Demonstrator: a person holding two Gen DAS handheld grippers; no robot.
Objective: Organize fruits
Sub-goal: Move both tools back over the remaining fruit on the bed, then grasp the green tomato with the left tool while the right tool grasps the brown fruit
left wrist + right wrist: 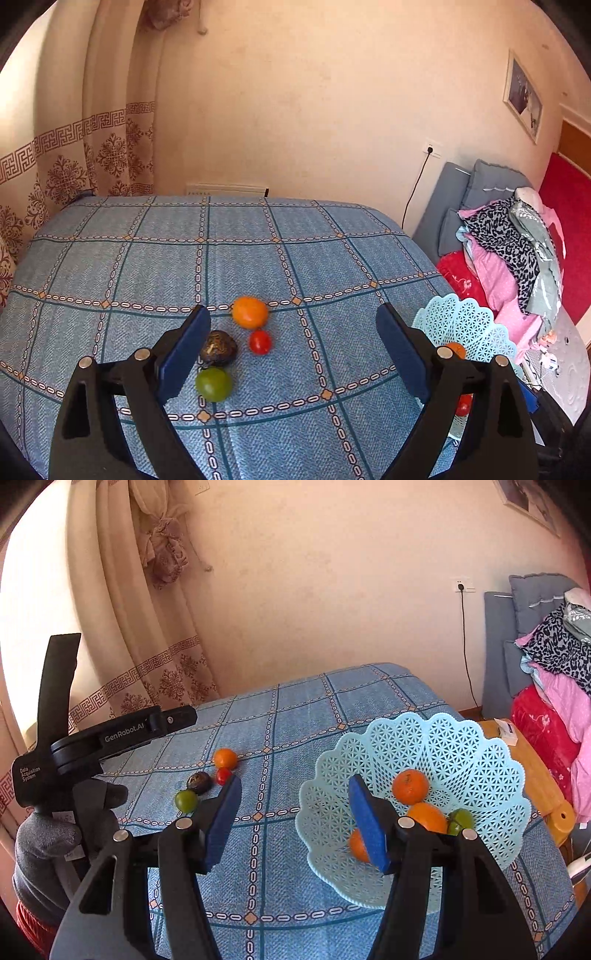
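- Left gripper [291, 354]: blue pads spread wide, nothing held, above the blue checked tablecloth [258, 258].
- Right gripper [295, 819]: jaws part open, empty.
- Loose on cloth: orange tangerine [249, 312], small red tomato [260, 342], dark wrinkled fruit [218, 348], green round fruit [213, 384].
- Pale blue lattice plastic basket [443, 746], right side, holds oranges and a green fruit.

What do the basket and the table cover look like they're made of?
Basket: looks like moulded plastic, pale blue, with a regular pierced lattice and a stiff scalloped rim. Table cover: probably woven cloth or printed vinyl, matte, blue with a printed grid; I cannot tell which.
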